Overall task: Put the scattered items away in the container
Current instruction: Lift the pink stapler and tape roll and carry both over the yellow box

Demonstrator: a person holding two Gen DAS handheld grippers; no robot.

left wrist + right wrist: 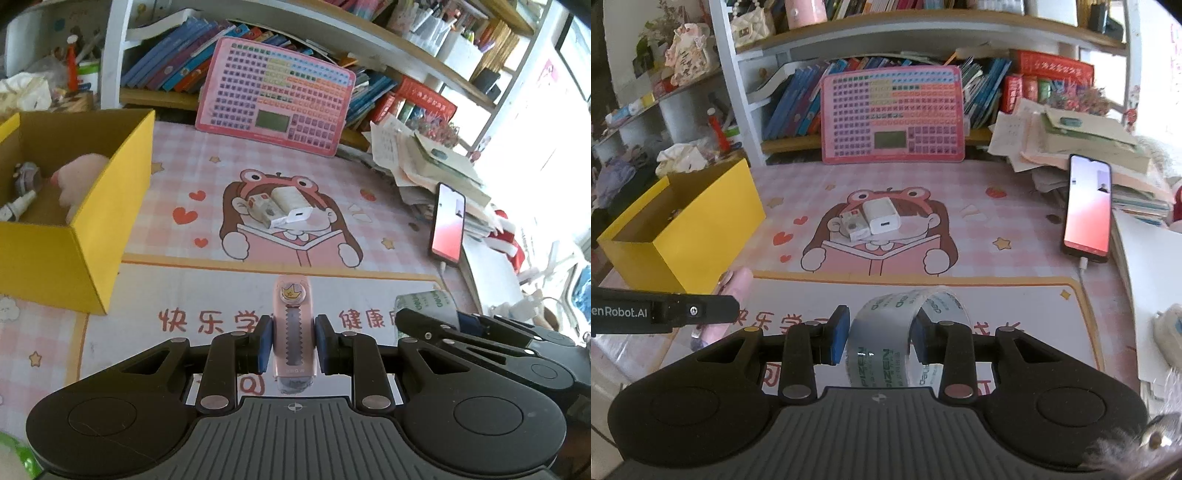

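Right now my left gripper (293, 343) is clamped tight on a slim pink cutter (293, 332), its blue pads (265, 345) pressing the smooth plastic sides; a serrated strip runs up its middle to a round crown badge at the far tip. My right gripper (881, 338) is closed on a tape roll (897, 332), a clear glossy ring with green print, pinched across its band between the blue fingers (839, 334), its far loop bulging past them.

Just beyond both sets of fingers lies the desk mat (207, 295), smooth, pink-checked, with a white panel of red characters and then a cartoon girl reading a book. Ahead of my fingers, on her face, sit a white charger (881, 216), blocky with rounded corners and a port facing me, and a small printed carton (852, 225) touching its left side.

Left of my left fingers and further off stands the yellow box (110, 221), open cardboard with a brown inside, holding a fuzzy pink toy (83, 177) and a small bottle (16, 205). Right of my fingers a phone (1087, 206) leans lit against stacked papers (1082, 147). Farthest off, a pink button board (892, 114) stands against shelved books (798, 103).
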